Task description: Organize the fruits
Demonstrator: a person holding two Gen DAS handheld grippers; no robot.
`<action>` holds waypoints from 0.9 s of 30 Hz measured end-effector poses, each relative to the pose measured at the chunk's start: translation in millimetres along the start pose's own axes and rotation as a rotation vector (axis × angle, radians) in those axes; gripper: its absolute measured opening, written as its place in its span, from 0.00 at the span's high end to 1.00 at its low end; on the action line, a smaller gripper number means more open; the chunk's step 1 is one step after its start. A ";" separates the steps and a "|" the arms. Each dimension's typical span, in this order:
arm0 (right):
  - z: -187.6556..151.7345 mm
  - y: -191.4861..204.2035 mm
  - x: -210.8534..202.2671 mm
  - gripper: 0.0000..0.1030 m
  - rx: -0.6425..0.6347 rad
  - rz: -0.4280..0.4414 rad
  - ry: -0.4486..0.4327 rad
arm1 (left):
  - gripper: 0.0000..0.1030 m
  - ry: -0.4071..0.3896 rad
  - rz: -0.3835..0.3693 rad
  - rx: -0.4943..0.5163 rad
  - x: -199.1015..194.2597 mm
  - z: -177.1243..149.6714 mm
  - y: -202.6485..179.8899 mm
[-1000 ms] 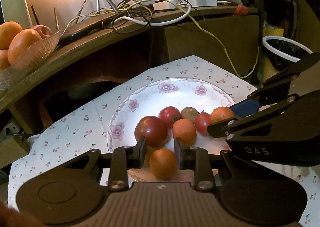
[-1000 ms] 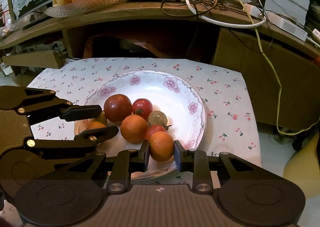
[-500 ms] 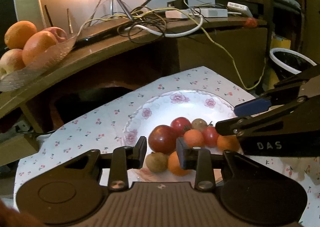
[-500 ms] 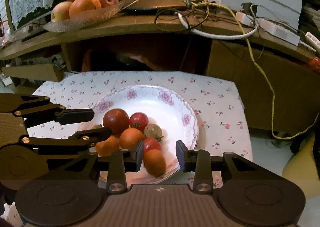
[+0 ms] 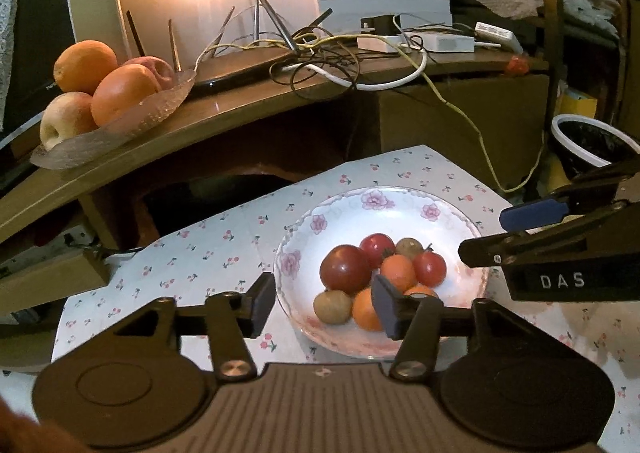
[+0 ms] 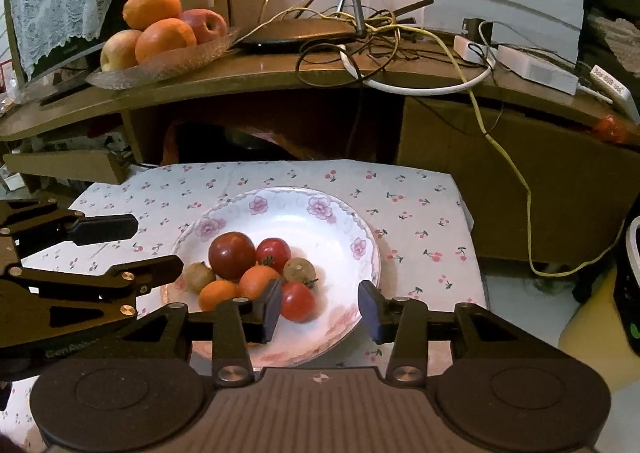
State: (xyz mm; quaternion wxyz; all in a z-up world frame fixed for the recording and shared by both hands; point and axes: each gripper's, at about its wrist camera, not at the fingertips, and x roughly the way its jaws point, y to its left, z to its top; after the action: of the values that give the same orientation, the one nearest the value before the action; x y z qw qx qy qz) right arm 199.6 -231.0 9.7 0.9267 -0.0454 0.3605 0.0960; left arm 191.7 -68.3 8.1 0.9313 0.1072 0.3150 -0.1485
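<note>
While both grippers hang above the cloth, the white tablecloth with small red cherries (image 6: 400, 205) lies under them and carries the white round plate with pink flowers on its rim (image 6: 320, 209). The left gripper (image 5: 323, 307) has its jaws wide apart and holds nothing; the plate sits ahead of it and toward its right finger, which stands in front of the near fruits. The right gripper (image 6: 318, 309) is also wide open and empty; the plate is just ahead, and its left finger stands in front of the nearest fruits.

On the plate I count seven fruits, packed in one group: one big dark red tomato (image 6: 231, 255), two small red tomatoes (image 6: 273, 252) (image 6: 297, 301), two small orange fruits (image 6: 256, 281) (image 6: 217, 293) and two brownish round fruits (image 6: 299, 270) (image 6: 199, 276). The near small red tomato lies just beside the right gripper's left finger, between its two fingers.

Farther ahead, on the brown wooden shelf (image 6: 280, 73), a clear glass dish (image 6: 168, 61) holds two oranges and two apples. To the right of it lies a tangle of cables (image 6: 380, 37).
</note>
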 end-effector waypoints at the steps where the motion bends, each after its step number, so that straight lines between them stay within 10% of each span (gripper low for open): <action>1: -1.5 1.8 -2.7 0.56 -0.005 -0.002 0.000 | 0.37 -0.002 0.004 -0.003 -2.8 -1.6 -0.9; 14: -27.1 24.2 -44.2 0.47 -0.041 -0.012 -0.023 | 0.02 -0.028 0.106 -0.037 -48.5 -28.9 -2.9; 27: -63.8 46.3 -86.6 0.45 -0.010 0.001 -0.037 | 0.00 -0.023 0.151 -0.059 -90.7 -59.2 -10.1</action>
State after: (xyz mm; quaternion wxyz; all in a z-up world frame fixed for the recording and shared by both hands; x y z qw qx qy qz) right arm 85.3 -208.1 20.6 0.9329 -0.0481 0.3429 0.0991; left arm 86.7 -41.4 17.1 0.9462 0.1016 0.2994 -0.0695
